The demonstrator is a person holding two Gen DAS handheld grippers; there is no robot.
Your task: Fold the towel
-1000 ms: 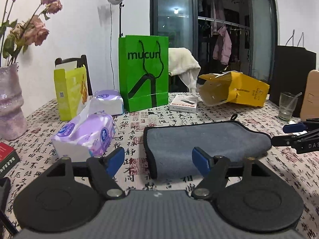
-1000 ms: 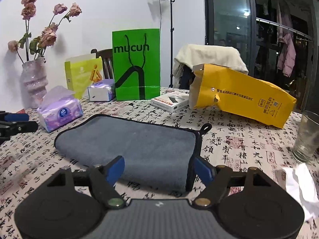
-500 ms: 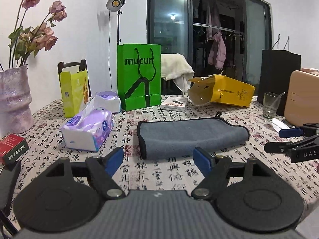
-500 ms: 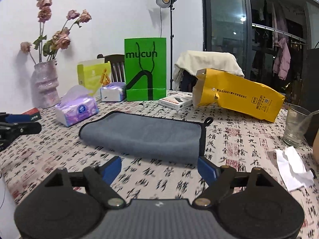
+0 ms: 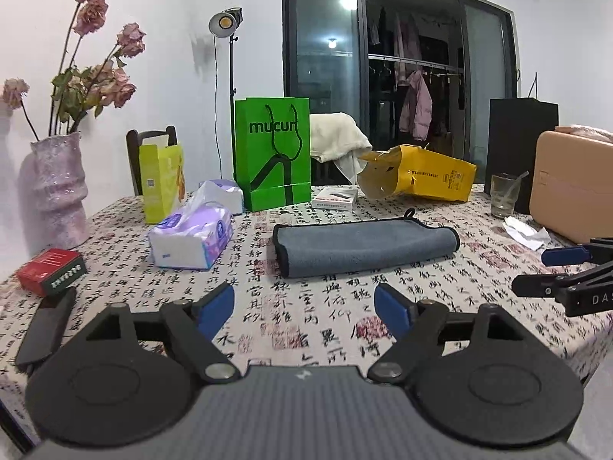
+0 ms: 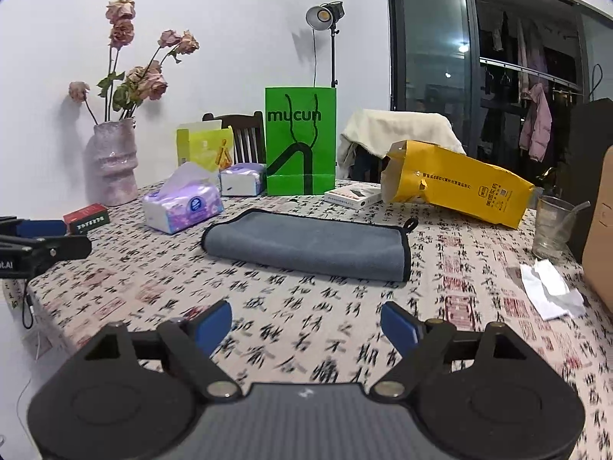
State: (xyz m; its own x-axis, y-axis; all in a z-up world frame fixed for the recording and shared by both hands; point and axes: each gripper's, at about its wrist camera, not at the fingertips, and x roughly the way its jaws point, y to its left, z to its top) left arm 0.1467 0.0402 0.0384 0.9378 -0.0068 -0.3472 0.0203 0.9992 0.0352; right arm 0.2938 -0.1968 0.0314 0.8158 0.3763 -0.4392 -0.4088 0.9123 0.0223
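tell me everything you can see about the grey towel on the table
The grey towel is a soft, plush-looking cloth edged in black trim, with a small black hanging loop at one corner. It lies folded over on itself into a long flat rectangle, one long side a rounded fold, the layered edges on the opposite side. It rests on the calligraphy-print tablecloth, near the middle of the table. Nothing else touches it; both tongs are open and apart from it.
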